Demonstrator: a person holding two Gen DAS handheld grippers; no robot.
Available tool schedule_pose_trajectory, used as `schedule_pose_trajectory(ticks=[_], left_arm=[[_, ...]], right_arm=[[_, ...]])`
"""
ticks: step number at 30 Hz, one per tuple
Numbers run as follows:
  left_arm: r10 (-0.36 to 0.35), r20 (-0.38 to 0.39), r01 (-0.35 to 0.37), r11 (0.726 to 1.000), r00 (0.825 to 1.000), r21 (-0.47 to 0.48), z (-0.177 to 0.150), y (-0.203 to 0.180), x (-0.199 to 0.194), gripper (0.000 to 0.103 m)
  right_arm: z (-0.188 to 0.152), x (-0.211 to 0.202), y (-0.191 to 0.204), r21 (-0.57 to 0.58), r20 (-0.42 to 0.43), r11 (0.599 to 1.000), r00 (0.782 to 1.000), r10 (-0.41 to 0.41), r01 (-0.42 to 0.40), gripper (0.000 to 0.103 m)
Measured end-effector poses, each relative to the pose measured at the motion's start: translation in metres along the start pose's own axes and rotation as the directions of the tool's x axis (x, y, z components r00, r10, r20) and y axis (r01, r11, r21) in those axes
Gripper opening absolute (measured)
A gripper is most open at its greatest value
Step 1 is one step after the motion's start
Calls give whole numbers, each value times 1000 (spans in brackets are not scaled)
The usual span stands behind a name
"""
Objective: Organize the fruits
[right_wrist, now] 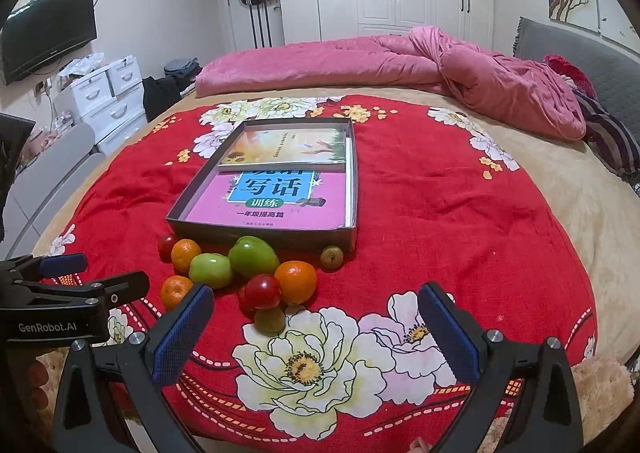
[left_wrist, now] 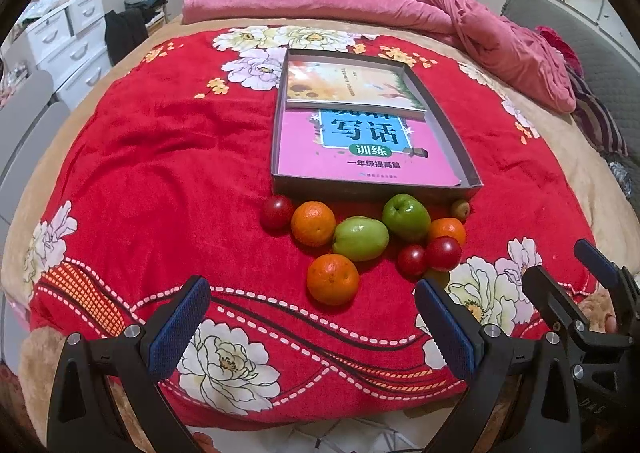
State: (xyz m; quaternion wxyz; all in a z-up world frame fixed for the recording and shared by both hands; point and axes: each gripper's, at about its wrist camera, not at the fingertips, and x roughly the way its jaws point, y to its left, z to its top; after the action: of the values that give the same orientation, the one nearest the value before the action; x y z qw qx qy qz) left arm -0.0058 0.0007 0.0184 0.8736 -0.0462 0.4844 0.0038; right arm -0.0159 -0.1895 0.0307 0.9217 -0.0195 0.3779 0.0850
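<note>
On the red floral blanket (left_wrist: 160, 181), just in front of the near wall of the shallow box (left_wrist: 372, 193), the fruit lies in one loose cluster: three oranges, two green apples, several small red fruits and two small brownish-green ones.

Left gripper (left_wrist: 312, 327): jaws wide apart, empty, low over the blanket edge. Nearest orange (left_wrist: 333, 279) sits directly ahead, almost on the centreline between the fingers, with bare cloth on its near side. Being round, it has no long axis, so no wrist turn looks needed.

Right gripper (right_wrist: 316, 327): jaws also wide apart, empty. From its camera the cluster lies ahead and left of centre. Closest piece is a small greenish fruit (right_wrist: 270, 319), touching or nearly touching the red fruit (right_wrist: 263, 291) behind it; contact is hard to confirm at this angle.

Box holds two books: a pink workbook (left_wrist: 360, 157) with a second book (left_wrist: 352, 87) on top at the far end. No fruit is inside.

Judgement: the left side is better aligned for a straight reach to the near orange; the right must shift leftward first. Crowding among the fruits behind could cause rolling.
</note>
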Motion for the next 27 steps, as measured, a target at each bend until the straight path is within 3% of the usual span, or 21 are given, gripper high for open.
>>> schedule_pose_trajectory(ticks=[27], left_arm=[[-10,2,10,1000,1000,-4,0,-1,-2,102]], right_arm=[[2,-5,0,7,8,1000,1000,10,-10,103]])
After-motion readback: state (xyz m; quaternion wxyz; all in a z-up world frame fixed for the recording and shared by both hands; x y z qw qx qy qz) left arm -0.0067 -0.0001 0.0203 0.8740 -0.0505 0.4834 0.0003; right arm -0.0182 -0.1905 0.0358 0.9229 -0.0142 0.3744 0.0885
